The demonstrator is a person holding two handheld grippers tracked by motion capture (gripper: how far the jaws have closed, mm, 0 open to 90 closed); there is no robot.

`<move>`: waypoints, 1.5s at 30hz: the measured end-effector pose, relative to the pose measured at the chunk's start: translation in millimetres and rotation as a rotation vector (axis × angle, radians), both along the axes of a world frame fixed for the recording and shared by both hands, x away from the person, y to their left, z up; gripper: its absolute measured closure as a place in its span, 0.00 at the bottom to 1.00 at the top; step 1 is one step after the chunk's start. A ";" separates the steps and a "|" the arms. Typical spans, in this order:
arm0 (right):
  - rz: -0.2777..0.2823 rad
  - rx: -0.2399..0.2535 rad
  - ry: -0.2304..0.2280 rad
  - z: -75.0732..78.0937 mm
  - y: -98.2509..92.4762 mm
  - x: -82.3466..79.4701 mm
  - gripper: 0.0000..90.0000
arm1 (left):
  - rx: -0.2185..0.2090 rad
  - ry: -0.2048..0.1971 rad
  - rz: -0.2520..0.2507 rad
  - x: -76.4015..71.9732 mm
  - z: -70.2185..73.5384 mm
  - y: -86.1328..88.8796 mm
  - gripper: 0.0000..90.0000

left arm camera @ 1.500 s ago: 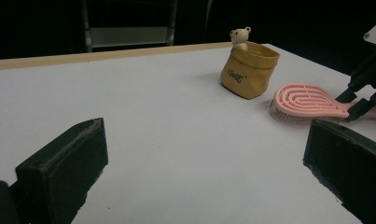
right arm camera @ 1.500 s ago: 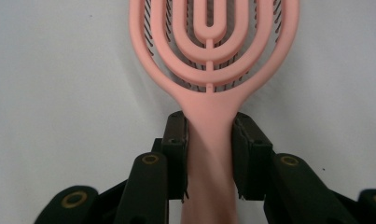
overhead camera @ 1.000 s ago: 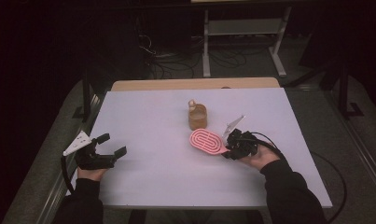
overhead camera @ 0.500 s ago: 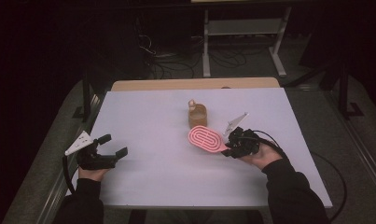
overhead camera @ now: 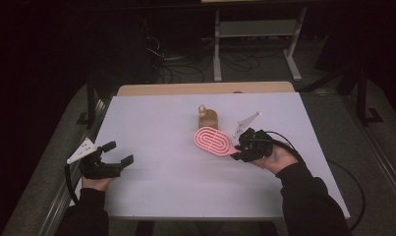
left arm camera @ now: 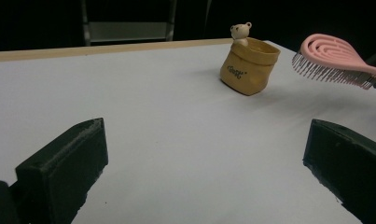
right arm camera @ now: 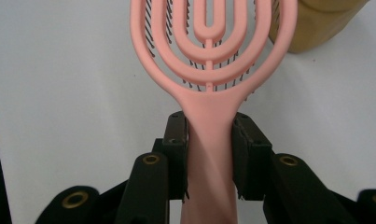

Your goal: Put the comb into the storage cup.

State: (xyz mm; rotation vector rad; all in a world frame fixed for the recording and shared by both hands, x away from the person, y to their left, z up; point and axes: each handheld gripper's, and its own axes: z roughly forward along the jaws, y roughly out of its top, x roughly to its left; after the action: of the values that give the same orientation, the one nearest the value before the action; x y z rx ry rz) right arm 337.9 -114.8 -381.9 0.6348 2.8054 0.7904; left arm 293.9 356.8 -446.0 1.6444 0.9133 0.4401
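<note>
High view: hairbrush (overhead camera: 214, 140) higher than before.

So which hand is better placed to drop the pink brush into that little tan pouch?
Right. The right gripper already clamps the pink brush by its handle, just beside the tan pouch. The left gripper sits open and empty near the table's left edge.

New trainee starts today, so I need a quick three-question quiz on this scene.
1. True or false: the right claw grips the pink hairbrush by its handle.
2. The brush's bristles face: A up, B down?
3. What peeks out of the tan pouch?

Key: 1 true. 2 B. 3 a small bear figure.
</note>
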 end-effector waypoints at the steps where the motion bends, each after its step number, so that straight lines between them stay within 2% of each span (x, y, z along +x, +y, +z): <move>1: 0.006 -0.001 -0.006 2.8 1.1 -0.3 0.76 | 0.000 -0.003 -0.001 -0.4 0.4 0.0 0.00; 6: 0.017 0.006 -0.023 16.3 7.0 -0.1 0.76 | 0.001 -0.003 0.000 -2.6 2.9 -1.1 0.00; 11: 0.036 0.027 -0.025 26.2 12.6 2.3 0.76 | 0.031 0.005 -0.014 -4.3 6.0 -5.9 0.00; 20: 0.053 0.030 -0.045 43.8 22.8 6.8 0.76 | -0.003 -0.007 -0.036 -2.7 19.1 -12.3 0.00; 27: 0.066 0.029 -0.063 55.3 31.7 9.0 0.76 | -0.004 0.019 -0.053 1.4 28.7 -14.8 0.00; 30: 0.073 0.038 -0.073 59.2 35.2 10.5 0.76 | -0.056 0.049 -0.064 4.2 34.3 -15.9 0.00; 32: 0.076 0.042 -0.077 60.9 37.9 10.7 0.76 | -0.073 0.059 -0.065 5.9 39.0 -17.0 0.00; 38: 0.090 0.037 -0.085 62.6 44.8 10.5 0.76 | -0.084 0.083 -0.066 11.6 51.2 -21.1 0.00; 41: 0.088 0.035 -0.088 62.9 46.0 10.9 0.76 | -0.153 0.129 -0.093 15.9 56.8 -24.7 0.00; 42: 0.088 0.039 -0.088 62.9 46.1 11.4 0.76 | -0.160 0.137 -0.100 16.8 59.2 -27.3 0.00; 45: 0.088 0.041 -0.090 63.4 46.8 12.5 0.76 | -0.134 0.147 -0.124 19.4 66.2 -38.2 0.00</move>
State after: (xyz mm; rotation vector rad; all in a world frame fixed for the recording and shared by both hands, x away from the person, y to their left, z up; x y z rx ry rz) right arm 350.4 -67.9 -318.5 0.4717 2.7575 0.8724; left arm 313.3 318.6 -379.8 1.6154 0.9229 0.1715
